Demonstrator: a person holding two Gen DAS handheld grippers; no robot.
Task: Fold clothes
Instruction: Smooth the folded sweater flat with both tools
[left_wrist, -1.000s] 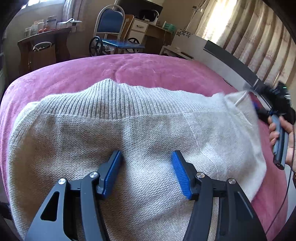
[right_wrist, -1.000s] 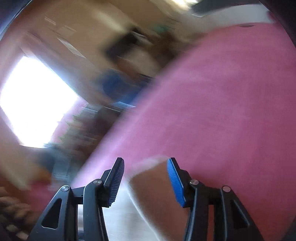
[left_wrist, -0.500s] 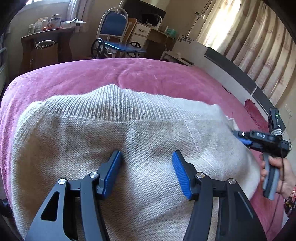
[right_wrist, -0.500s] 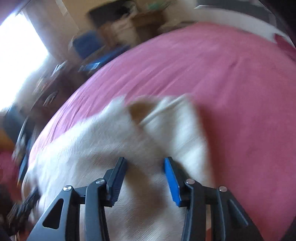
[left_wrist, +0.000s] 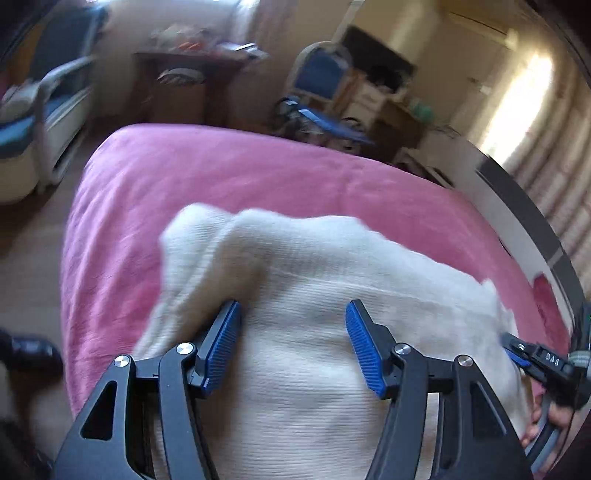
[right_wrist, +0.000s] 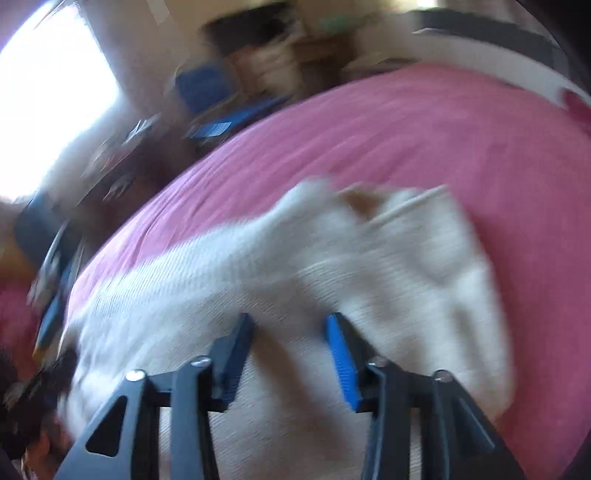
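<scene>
A cream knit sweater (left_wrist: 314, 332) lies on a bed with a pink blanket (left_wrist: 221, 177). It sits in the middle of the bed, bunched up, not spread flat.

On the left side, the sweater's edge (left_wrist: 199, 251) is lifted into a soft hump. The left gripper (left_wrist: 291, 347) is right there, with one blue pad tucked against that hump. Its two fingers stand apart, and the knit lies between and under them, but the pads do not squeeze it. So it is released, not holding. It looks like it is there to push or steady the cloth while the fold is made.

Farther right, the right gripper (right_wrist: 290, 354) hovers low over the other side of the sweater. Its fingers are closing, with sweater cloth in the gap between them. They do not pinch it yet, as far as the blurry view shows. In the left wrist view you can see this gripper at the sweater's right edge (left_wrist: 532, 362), held by a hand (left_wrist: 550, 417). My guess is that it wants to grab that edge and carry it over.

No box or basket for clothes shows anywhere.
</scene>
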